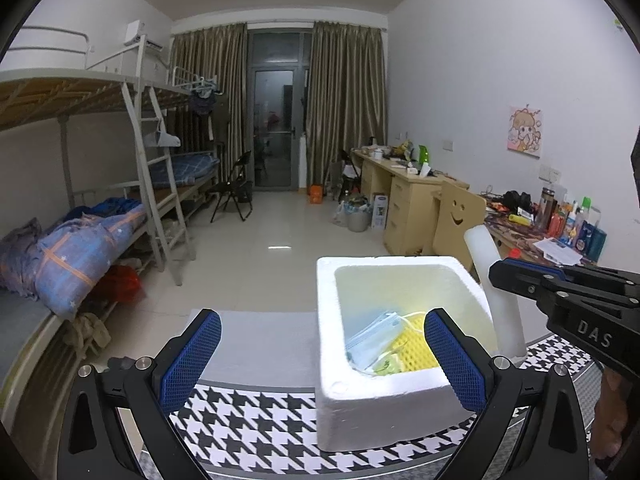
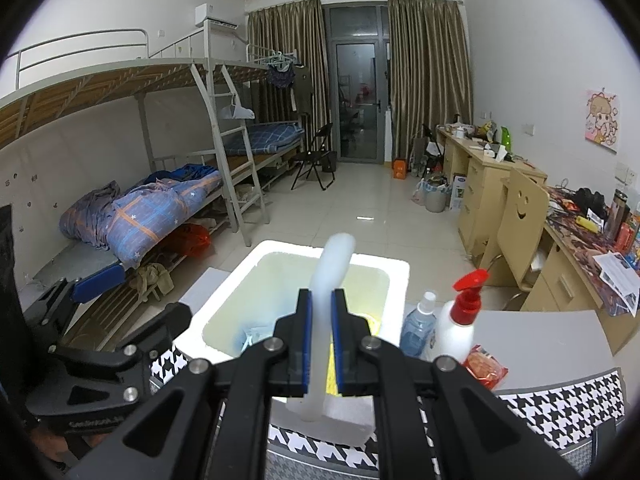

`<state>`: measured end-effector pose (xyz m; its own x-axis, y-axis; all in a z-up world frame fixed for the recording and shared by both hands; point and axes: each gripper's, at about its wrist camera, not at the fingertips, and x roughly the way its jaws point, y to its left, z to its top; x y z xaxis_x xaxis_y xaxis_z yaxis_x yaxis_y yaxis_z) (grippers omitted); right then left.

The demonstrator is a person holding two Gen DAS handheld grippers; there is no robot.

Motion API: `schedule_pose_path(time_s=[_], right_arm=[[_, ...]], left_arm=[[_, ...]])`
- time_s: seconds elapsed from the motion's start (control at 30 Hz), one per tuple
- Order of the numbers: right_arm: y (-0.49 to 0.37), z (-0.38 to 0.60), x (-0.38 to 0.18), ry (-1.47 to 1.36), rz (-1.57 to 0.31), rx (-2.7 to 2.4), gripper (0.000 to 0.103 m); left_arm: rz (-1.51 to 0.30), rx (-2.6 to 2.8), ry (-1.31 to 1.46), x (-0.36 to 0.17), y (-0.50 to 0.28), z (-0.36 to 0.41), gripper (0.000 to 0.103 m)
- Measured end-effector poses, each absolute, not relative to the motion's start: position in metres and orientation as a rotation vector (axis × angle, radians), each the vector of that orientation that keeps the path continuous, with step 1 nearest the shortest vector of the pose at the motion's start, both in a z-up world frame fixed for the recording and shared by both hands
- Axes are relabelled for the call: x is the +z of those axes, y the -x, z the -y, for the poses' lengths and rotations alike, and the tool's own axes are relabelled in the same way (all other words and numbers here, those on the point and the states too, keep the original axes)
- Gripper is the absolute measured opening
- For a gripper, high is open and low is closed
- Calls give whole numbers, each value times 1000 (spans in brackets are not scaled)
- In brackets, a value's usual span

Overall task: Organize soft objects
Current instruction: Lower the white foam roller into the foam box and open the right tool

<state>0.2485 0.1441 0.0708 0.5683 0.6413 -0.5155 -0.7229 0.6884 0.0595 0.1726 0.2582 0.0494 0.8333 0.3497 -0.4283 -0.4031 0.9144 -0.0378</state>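
A white foam box (image 1: 400, 400) stands on the houndstooth cloth (image 1: 256, 424). Inside it lie blue face masks (image 1: 372, 340) and a yellow foam net (image 1: 412, 350). My left gripper (image 1: 320, 356) is open and empty, its fingers either side of the box's near left corner. My right gripper (image 2: 321, 320) is shut on a white foam tube (image 2: 332, 268) and holds it above the box (image 2: 392, 276). From the left wrist view the tube (image 1: 496, 284) stands just right of the box, with the right gripper (image 1: 520, 278) on it.
A clear bottle (image 2: 418, 326), a white pump bottle with a red top (image 2: 460, 320) and a red packet (image 2: 484, 366) stand right of the box. A wooden chair (image 2: 516, 224) and cluttered desk (image 2: 592, 248) are to the right. Bunk beds (image 2: 152, 208) are on the left.
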Motion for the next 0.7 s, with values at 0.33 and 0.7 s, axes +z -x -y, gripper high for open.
schedule_pose_path(time_s=[0.33, 0.7], right_arm=[[-260, -158, 59, 180, -580, 799, 12], [-263, -164, 52, 182, -601, 795, 63]], left_arm=[[-437, 430, 118, 46, -162, -269, 102], [-436, 438, 132, 44, -159, -275, 102]])
